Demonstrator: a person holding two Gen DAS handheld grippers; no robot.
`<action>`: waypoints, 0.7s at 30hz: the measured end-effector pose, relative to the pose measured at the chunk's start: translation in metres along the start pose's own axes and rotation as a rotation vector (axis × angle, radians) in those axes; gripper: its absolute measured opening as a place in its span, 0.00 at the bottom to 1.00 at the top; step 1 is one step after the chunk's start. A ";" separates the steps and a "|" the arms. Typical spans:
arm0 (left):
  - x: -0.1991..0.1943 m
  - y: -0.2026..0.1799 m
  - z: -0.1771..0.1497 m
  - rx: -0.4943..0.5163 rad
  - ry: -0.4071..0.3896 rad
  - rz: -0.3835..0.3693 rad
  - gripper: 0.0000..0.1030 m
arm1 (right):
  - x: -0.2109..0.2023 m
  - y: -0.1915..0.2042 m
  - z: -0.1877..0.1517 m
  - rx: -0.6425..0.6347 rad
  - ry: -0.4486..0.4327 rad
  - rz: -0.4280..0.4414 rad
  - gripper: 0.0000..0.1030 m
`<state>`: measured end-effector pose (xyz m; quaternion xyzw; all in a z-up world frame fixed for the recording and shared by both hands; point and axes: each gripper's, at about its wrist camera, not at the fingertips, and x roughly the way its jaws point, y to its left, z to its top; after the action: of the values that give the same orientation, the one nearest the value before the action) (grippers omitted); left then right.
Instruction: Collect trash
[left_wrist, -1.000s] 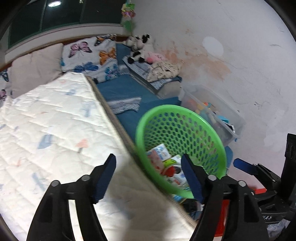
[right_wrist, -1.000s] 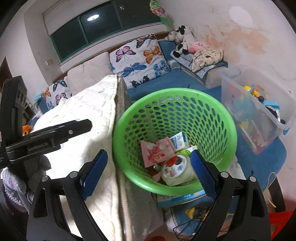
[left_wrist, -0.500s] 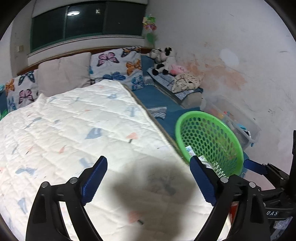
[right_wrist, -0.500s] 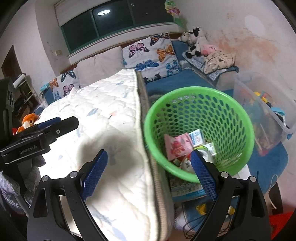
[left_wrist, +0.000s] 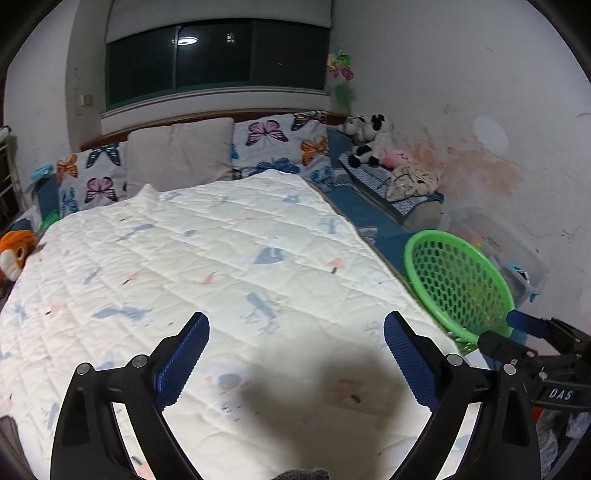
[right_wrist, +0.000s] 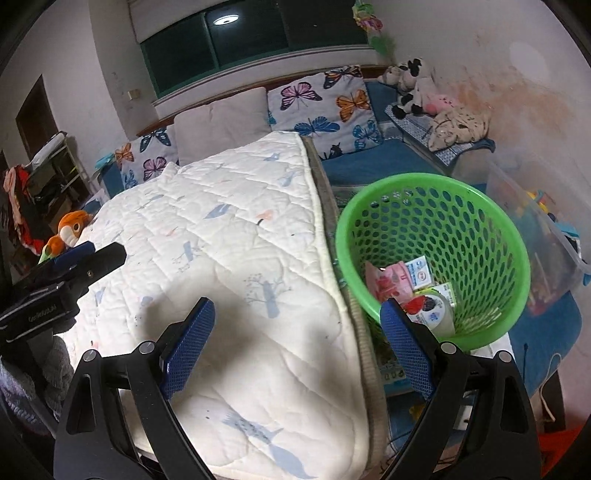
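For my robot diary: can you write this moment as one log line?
left gripper: opening, empty | right gripper: open, empty | green basket: wrappers inside, beside quilt

Bed (left_wrist: 369, 218), white quilt (left_wrist: 221, 266) spread on it, pillows (left_wrist: 177, 155) at head

"DAS" on right gripper (left_wrist: 532, 354)

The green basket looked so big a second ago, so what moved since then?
The left gripper swung away from the green plastic mesh basket toward the white quilted bed cover, its empty jaws opening wider. The right gripper also shifted off the basket, toward the quilt. Nothing was picked up or dropped. The wrappers and round tub stayed in the basket, which kept its place beside the bed.
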<state>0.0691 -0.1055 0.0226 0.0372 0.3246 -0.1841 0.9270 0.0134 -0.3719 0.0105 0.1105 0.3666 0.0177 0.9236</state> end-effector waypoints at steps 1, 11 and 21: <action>-0.003 0.003 -0.003 0.000 -0.003 0.014 0.90 | 0.000 0.003 0.000 -0.005 0.000 0.004 0.88; -0.026 0.023 -0.017 -0.033 -0.024 0.099 0.90 | -0.006 0.025 -0.005 -0.058 -0.017 0.006 0.91; -0.035 0.024 -0.025 -0.024 -0.040 0.147 0.90 | -0.007 0.031 -0.009 -0.060 -0.015 0.015 0.92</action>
<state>0.0377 -0.0676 0.0233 0.0460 0.3044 -0.1122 0.9448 0.0039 -0.3407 0.0156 0.0856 0.3580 0.0347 0.9291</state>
